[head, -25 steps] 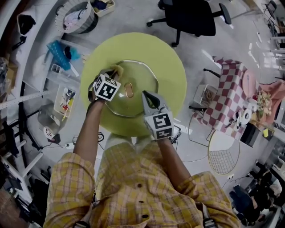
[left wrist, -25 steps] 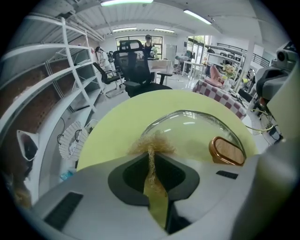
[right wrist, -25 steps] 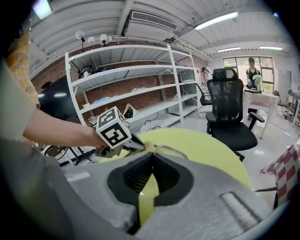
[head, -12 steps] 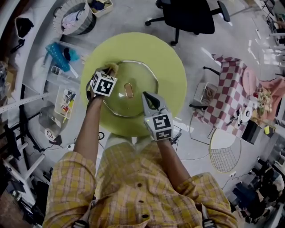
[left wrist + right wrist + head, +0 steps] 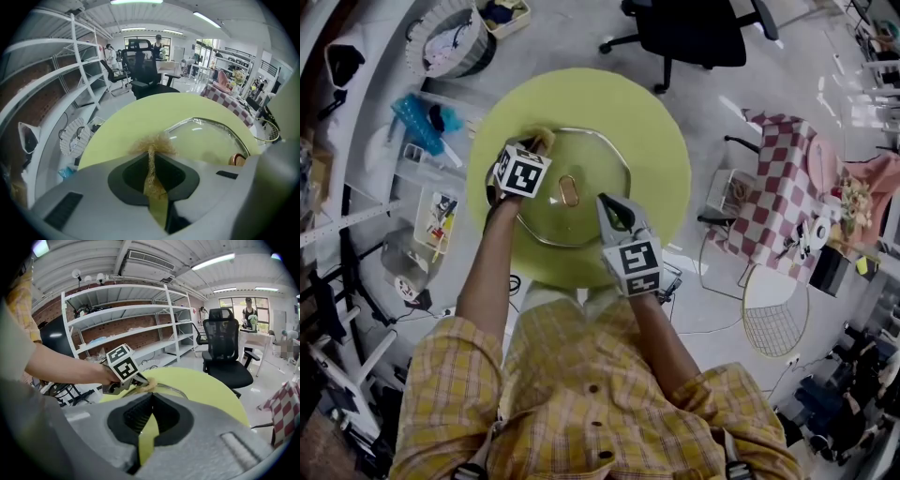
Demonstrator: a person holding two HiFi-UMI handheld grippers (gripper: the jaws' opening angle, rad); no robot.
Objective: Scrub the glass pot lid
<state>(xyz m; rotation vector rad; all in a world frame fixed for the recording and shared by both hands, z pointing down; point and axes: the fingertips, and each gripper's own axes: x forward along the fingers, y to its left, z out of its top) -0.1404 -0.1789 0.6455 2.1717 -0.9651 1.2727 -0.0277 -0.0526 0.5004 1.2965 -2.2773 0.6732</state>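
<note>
Left gripper [image 5: 151, 157] jaws clamped on tan scrub pad [image 5: 154, 142], pad at far-left rim of glass lid [image 5: 595, 159]. Right gripper [image 5: 150, 398] jaws closed together, tips at lid's near rim. Lid flat on round green table [image 5: 661, 122]

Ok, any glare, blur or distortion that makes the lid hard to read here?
Head view: even light, sharp, lid readable, lamp glare only on the floor. Left gripper view: heavy fisheye with dark corners, light streaks on the lid's glass, scrubber close and a bit soft. Right gripper view: same fisheye, bright ceiling lamps, near jaws blurred, lid mostly hidden behind them.
</note>
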